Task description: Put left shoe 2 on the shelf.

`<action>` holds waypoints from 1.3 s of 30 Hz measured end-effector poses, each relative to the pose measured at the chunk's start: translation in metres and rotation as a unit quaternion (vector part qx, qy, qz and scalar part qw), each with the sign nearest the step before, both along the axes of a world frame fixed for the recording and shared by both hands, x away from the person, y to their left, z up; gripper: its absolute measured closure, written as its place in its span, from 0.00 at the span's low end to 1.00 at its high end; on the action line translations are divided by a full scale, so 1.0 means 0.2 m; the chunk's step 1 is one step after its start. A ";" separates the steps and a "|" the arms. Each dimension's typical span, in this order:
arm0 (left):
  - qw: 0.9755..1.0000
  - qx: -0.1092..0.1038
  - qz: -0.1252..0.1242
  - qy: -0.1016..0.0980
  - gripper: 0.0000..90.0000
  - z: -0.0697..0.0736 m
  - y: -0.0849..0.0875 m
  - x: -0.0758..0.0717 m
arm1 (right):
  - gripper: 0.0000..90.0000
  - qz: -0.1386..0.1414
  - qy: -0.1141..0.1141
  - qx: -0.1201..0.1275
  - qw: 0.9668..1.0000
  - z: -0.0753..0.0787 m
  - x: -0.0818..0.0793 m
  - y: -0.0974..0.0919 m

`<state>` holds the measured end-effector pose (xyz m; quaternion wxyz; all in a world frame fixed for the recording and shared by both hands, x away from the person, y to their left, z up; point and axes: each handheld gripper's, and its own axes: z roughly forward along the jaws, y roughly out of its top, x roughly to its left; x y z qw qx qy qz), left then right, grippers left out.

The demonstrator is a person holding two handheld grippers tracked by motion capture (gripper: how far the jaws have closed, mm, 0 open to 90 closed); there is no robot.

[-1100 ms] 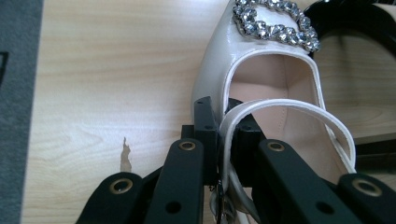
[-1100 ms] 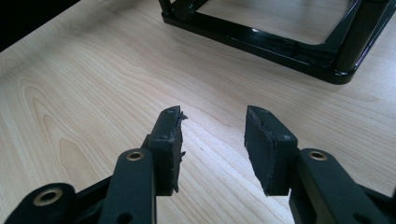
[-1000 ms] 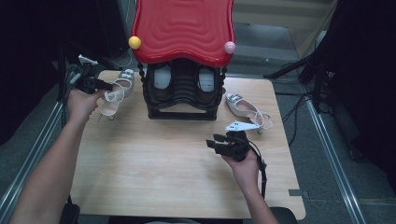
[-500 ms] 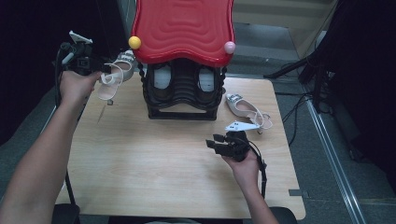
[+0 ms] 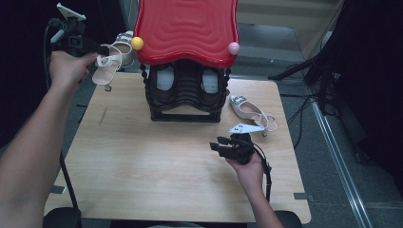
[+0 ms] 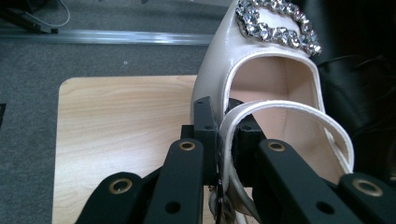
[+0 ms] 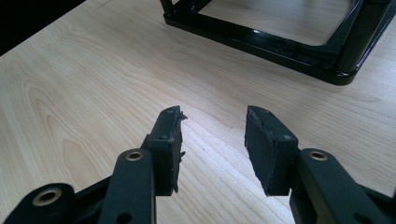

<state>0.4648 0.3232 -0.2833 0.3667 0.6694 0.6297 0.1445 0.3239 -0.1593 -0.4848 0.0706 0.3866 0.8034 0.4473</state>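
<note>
Left gripper (image 5: 99, 49): clamped on the heel strap of a white sandal (image 5: 110, 65), held above the table's (image 5: 142, 166) far left corner, beside the red-topped black rack (image 5: 186, 90).
Right gripper (image 5: 219, 145): jaws apart, nothing between them, low over the tabletop.
Second sandal (image 5: 251, 112): lay right of the rack.

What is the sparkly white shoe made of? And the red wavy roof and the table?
The white shoe looks like smooth, slightly shiny leather or imitation leather; which one is unclear. Its buckle seems set with clear glassy stones that glitter. The red wavy top of the black rack looks like glossy moulded plastic, with light streaks on its ripples. The table shows pale wood grain, matte, perhaps a laminate.
</note>
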 end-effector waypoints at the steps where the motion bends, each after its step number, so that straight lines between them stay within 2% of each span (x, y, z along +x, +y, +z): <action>1: 1.000 -0.002 0.001 -0.003 0.94 0.02 0.00 0.00 | 0.64 0.000 0.000 0.000 1.000 0.00 0.00 0.00; 3: 1.000 -0.007 0.001 -0.010 0.94 0.06 -0.01 0.00 | 0.64 0.000 0.000 0.000 1.000 0.00 0.00 0.00; 7: 1.000 0.006 -0.009 -0.013 0.94 0.15 -0.03 -0.01 | 0.63 0.000 -0.001 -0.001 1.000 0.00 0.00 0.00; 11: 1.000 -0.008 -0.013 -0.017 0.94 0.23 -0.03 -0.01 | 0.64 -0.001 0.000 -0.002 1.000 0.00 0.00 0.00; 14: 1.000 -0.006 -0.012 -0.020 0.94 0.30 -0.03 -0.01 | 0.63 -0.002 0.000 -0.002 1.000 0.00 0.00 0.00; 20: 0.999 -0.009 -0.011 -0.037 0.94 0.44 -0.06 -0.03 | 0.63 -0.002 0.000 -0.003 1.000 0.00 0.00 0.00; 23: 0.999 -0.003 -0.014 -0.051 0.94 0.52 -0.08 -0.05 | 0.64 -0.002 0.000 -0.003 1.000 0.00 0.00 0.00; 27: 0.998 -0.006 -0.017 -0.067 0.94 0.62 -0.11 -0.08 | 0.63 -0.001 0.001 -0.003 1.000 0.00 0.00 0.00; 30: 0.997 -0.007 -0.023 -0.075 0.94 0.68 -0.15 -0.09 | 0.63 -0.001 0.001 -0.003 1.000 0.00 0.00 0.00; 34: 0.996 -0.005 -0.037 -0.082 0.94 0.75 -0.24 -0.09 | 0.63 -0.001 0.000 -0.003 1.000 0.00 0.00 0.01; 39: 0.995 -0.007 -0.054 -0.084 0.94 0.79 -0.36 -0.05 | 0.63 -0.001 -0.003 -0.002 1.000 0.00 0.00 0.00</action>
